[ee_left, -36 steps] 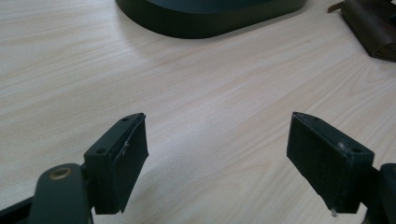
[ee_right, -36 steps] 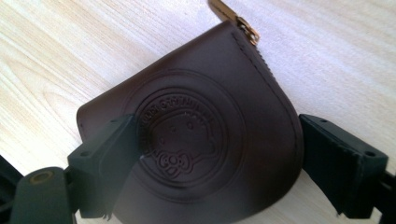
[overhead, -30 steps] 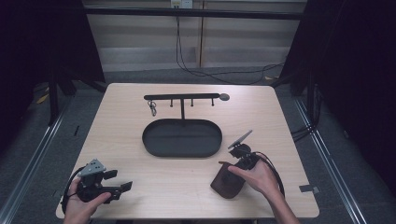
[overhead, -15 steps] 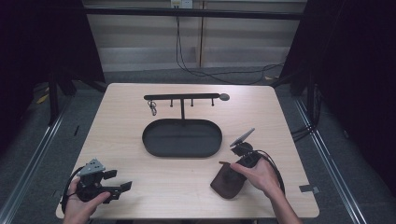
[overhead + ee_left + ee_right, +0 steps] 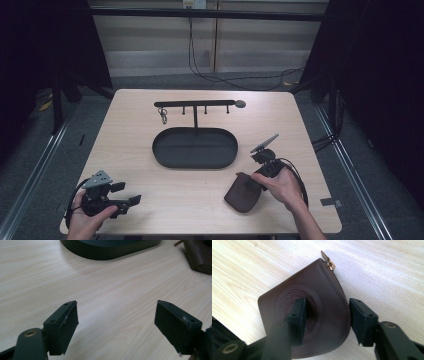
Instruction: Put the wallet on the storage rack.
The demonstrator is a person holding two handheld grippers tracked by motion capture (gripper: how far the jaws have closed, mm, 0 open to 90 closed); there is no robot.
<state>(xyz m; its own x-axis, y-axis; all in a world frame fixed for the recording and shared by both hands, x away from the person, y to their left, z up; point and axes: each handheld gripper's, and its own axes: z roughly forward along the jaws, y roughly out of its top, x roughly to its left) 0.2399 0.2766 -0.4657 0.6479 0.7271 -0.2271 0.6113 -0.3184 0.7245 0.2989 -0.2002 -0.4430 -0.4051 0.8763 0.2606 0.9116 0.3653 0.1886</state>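
A dark brown leather pouch [image 5: 242, 196] lies flat on the table's front right, its brass zip pull [image 5: 327, 258] pointing away. My right gripper [image 5: 251, 184] points down onto it and its jaws have just been closing. One jaw rests over the pouch's embossed face [image 5: 322, 285] and the other stands just outside its stitched edge. I see no squeeze on the leather. My left gripper [image 5: 126, 193] rests at the front left, open, with bare wood between its jaws [image 5: 116, 322]. The pouch [image 5: 200, 257] also shows in the left gripper view's far corner.
A black oval tray [image 5: 160, 155] sits mid-table, its wall [image 5: 110, 252] near the left gripper view's top. Behind it stands a black peg rack [image 5: 195, 104] with a key ring [image 5: 163, 117] hanging at its left. Cables trail on the floor beyond the table.
My right hand has shifted slightly over the pouch. The left hand and its gripper have stayed where they were.
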